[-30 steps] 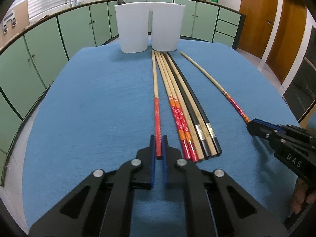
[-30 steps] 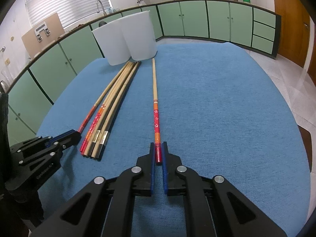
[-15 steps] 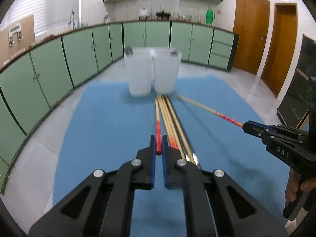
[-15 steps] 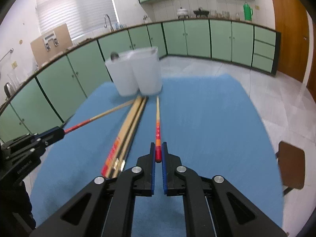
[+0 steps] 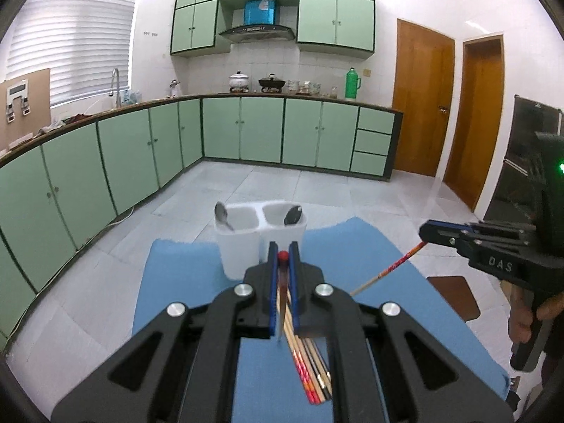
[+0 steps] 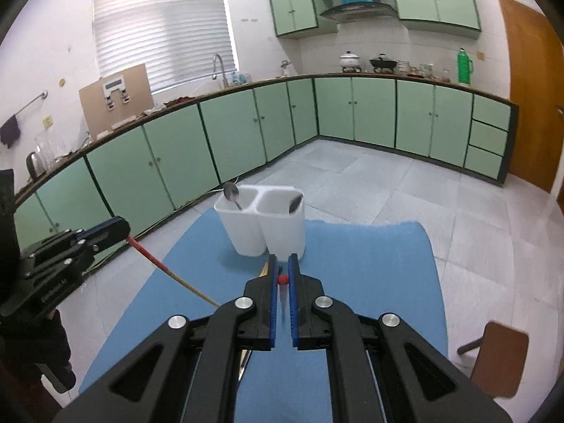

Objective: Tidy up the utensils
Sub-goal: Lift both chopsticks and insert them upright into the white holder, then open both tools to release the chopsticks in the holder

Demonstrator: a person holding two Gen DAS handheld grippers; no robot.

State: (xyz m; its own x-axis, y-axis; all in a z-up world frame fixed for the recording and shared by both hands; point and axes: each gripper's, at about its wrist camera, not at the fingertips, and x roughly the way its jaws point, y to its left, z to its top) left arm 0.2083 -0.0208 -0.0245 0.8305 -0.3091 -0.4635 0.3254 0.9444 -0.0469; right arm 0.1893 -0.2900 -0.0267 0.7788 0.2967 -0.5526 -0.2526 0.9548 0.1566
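A white two-compartment holder [image 5: 259, 243] stands at the far end of the blue-covered surface [image 5: 183, 282]; its left compartment contains one metal spoon [image 5: 222, 213], bowl end up, and its right compartment contains one dark spoon [image 5: 293, 215] leaning on the rim. The left tool [image 5: 282, 255] is clenched on the red end of a chopstick [image 6: 160, 266] and the right tool [image 6: 282, 278] on a second chopstick [image 5: 394, 268], both raised clear of the surface. The remaining chopsticks [image 5: 312, 366] lie bundled side by side on the surface, short of the holder.
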